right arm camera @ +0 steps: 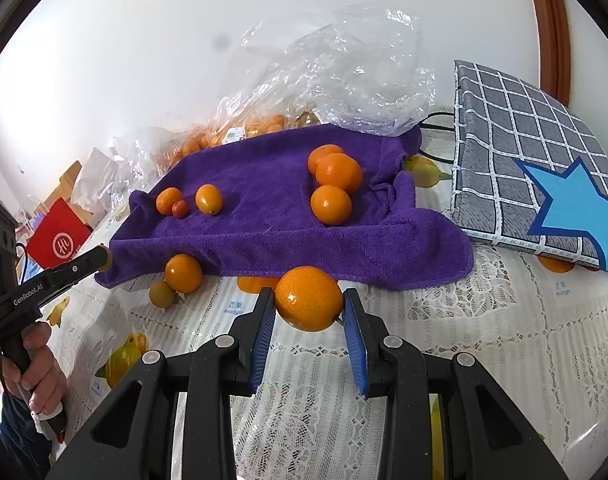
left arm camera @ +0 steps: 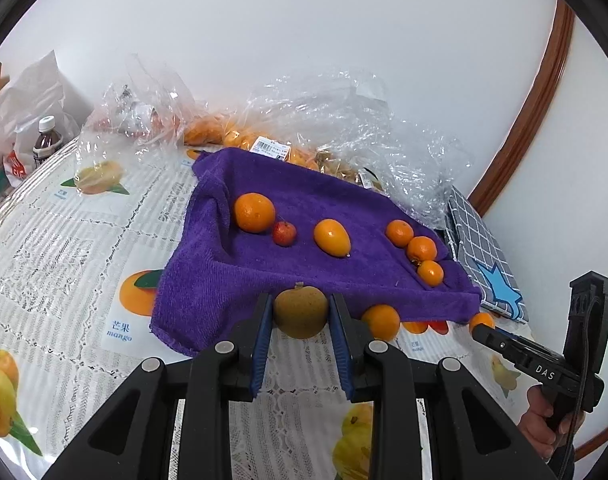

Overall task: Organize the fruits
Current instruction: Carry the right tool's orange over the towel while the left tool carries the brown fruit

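Nearly there: both claws spread, each framing a loose fruit at the near hem of the purple towel (left arm camera: 304, 208), nothing pinched yet.

Left claw (left arm camera: 300, 299) spread about the brown fruit (left arm camera: 300, 312), resting on the tablecloth (left arm camera: 63, 240) against the towel's near edge; judging by the right wrist view, just ahead of the tips rather than held. Right claw (right arm camera: 308, 294) spread too, bracketing an orange (right arm camera: 308, 298): touching the left pad, with a sliver of gap at the right. Ease each claw forward to bring the fruit's widest part mid-pad, then close gently, firm enough to carry without bruising. Lift straight up to clear the hem, minding the second loose orange (left arm camera: 381, 322) just right of the brown fruit. Probably best to set the orange beside the three oranges (right arm camera: 339, 172) on the towel's right, and the brown fruit apart on bare towel.
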